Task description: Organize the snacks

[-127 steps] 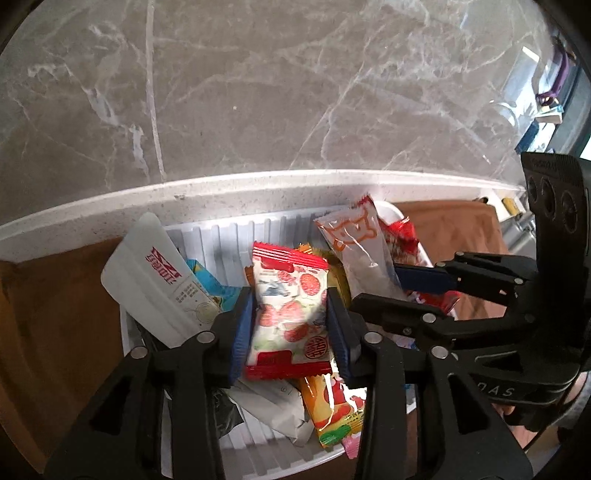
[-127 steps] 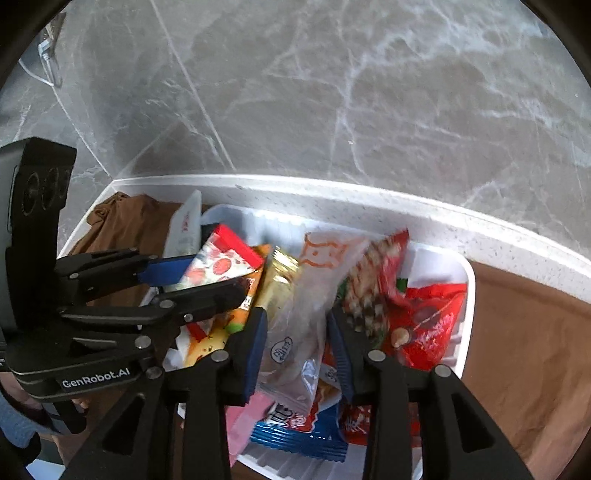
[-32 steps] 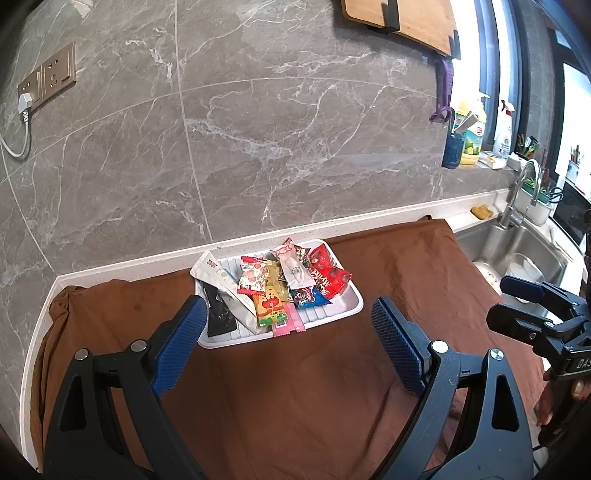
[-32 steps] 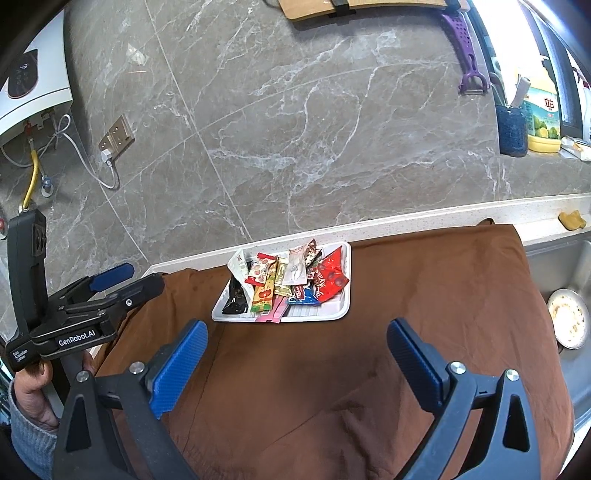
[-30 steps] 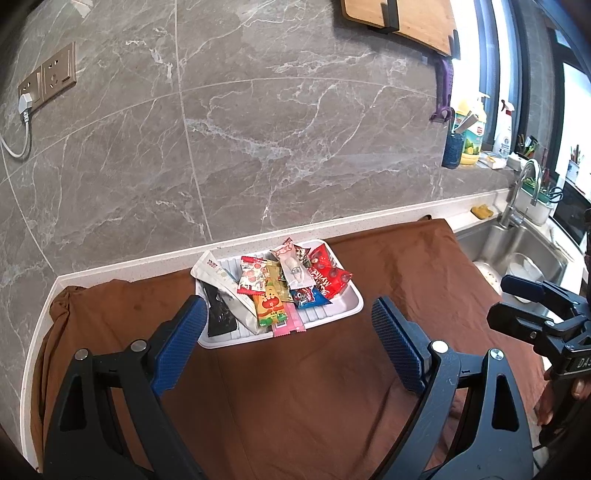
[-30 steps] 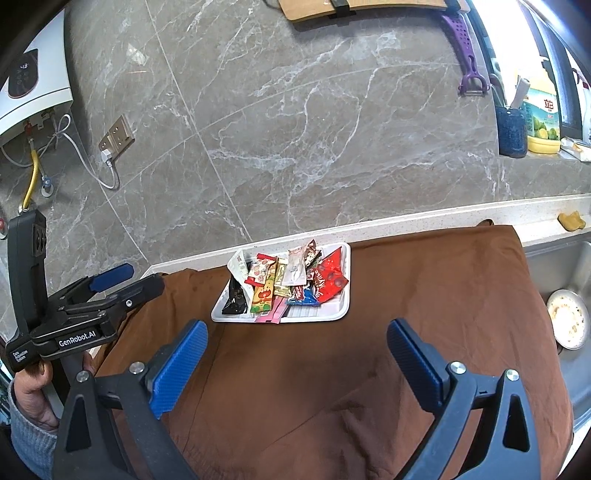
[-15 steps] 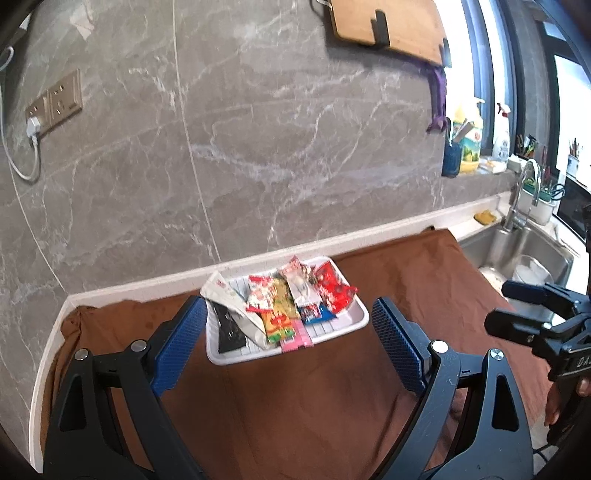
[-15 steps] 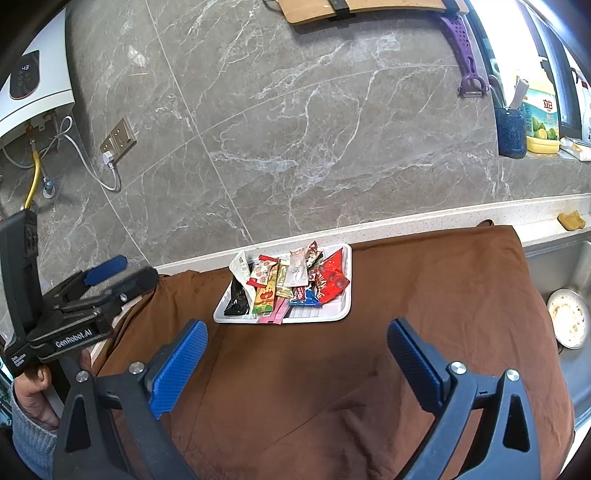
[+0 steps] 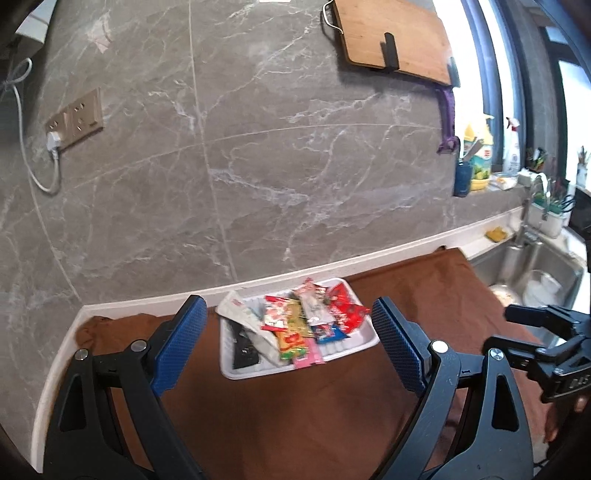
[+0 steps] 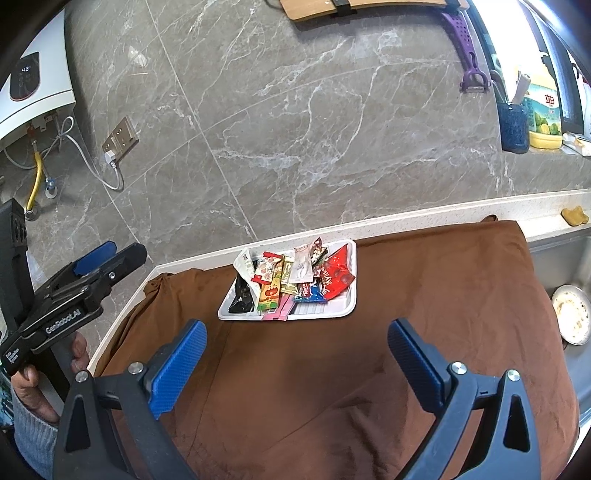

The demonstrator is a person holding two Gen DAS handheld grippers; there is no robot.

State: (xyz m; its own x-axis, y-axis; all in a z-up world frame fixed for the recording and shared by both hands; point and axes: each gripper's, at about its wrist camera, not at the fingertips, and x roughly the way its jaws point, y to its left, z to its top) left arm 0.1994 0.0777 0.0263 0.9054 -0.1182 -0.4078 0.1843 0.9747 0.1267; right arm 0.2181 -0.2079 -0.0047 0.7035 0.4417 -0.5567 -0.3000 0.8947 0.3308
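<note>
bare brown cloth [image 10: 406, 295] before white tray [image 10: 347, 306] (wall [image 10: 295, 147] behind)

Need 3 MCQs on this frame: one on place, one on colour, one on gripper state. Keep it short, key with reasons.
1. Where do the snack packets lie?
A. In the white plastic tray on the brown cloth
B. In the steel sink
C. Scattered on the bare counter

2. What colour is the peeler hanging on the grey marble wall?
A. Green
B. Purple
C. Orange

3. What state are the left gripper and right gripper in?
A. Both shut on packets
B. Left open, right shut on the tray
C. Both open, holding nothing

Key:
1 A: all packets are piled within the tray's rim, and the tray rests on the cloth near the wall.
2 B: the right wrist view shows its purple handle and head beside the wooden cutting board.
3 C: each wrist view shows blue pads spread wide with only cloth and the distant tray between them.
</note>
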